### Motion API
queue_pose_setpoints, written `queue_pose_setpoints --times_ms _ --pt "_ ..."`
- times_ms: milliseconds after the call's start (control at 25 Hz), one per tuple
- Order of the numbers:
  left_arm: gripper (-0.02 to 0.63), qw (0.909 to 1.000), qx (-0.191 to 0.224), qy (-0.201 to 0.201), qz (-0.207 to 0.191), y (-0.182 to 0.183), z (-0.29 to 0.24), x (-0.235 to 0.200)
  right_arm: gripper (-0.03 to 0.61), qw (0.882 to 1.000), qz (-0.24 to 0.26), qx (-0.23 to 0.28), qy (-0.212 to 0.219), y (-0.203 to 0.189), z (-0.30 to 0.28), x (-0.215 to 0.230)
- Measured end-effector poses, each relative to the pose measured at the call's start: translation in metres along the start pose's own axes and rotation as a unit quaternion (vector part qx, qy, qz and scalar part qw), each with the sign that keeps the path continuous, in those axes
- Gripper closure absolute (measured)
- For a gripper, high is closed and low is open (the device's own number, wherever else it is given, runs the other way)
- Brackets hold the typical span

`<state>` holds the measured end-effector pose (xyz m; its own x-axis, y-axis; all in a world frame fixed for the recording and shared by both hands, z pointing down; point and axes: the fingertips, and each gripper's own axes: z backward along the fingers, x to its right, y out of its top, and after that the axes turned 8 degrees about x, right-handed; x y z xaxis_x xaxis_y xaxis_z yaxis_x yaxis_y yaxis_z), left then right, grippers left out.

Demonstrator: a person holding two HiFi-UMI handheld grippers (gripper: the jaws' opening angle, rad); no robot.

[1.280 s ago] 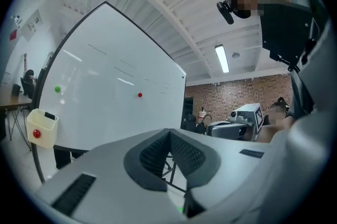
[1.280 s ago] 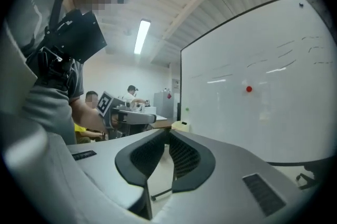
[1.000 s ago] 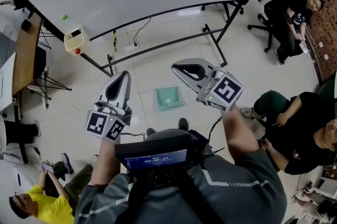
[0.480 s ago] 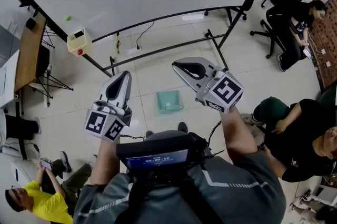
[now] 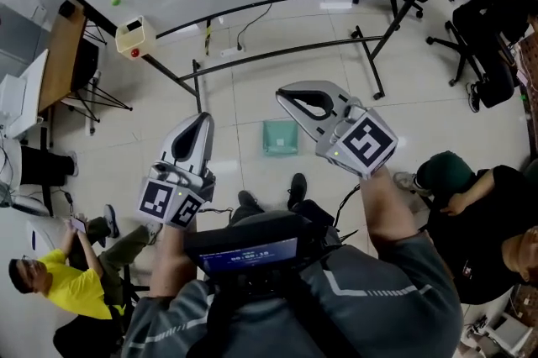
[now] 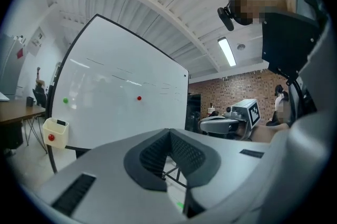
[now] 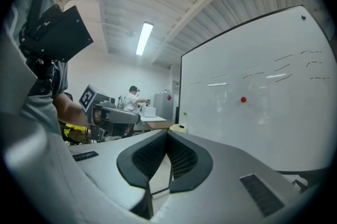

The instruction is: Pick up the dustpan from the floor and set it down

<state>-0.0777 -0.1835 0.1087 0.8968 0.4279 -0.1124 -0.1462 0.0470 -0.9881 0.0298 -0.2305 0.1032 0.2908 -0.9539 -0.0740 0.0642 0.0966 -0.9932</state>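
Left gripper [image 5: 195,129] and right gripper [image 5: 294,98] are hovering clenched and empty at mid-frame, the green dustpan [image 5: 280,137] lying on the floor [image 5: 252,100] between them

Bare floor [image 5: 245,108] lies open around the dustpan [image 5: 280,137]. The whiteboard frame [image 5: 277,54] bars the far side; a seated person [image 5: 483,213] crowds the right.

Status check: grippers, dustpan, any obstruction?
Left gripper shut, empty; right gripper shut, empty. Dustpan on floor, untouched. Whiteboard stand beyond it, nothing blocking.
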Motion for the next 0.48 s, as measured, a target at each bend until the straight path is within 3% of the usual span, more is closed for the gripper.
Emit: queue_pose_setpoints --times_ms 280,480 --pt "0.578 0.9998 0.013 0.012 -0.005 0.015 0.072 0.021 0.549 1.000 0.003 0.024 -0.011 0.032 0.012 -0.059" --pt "0.578 0.9998 0.019 -0.006 0.005 0.024 0.164 0.025 0.549 0.998 0.001 0.032 -0.055 0.046 0.014 -0.143"
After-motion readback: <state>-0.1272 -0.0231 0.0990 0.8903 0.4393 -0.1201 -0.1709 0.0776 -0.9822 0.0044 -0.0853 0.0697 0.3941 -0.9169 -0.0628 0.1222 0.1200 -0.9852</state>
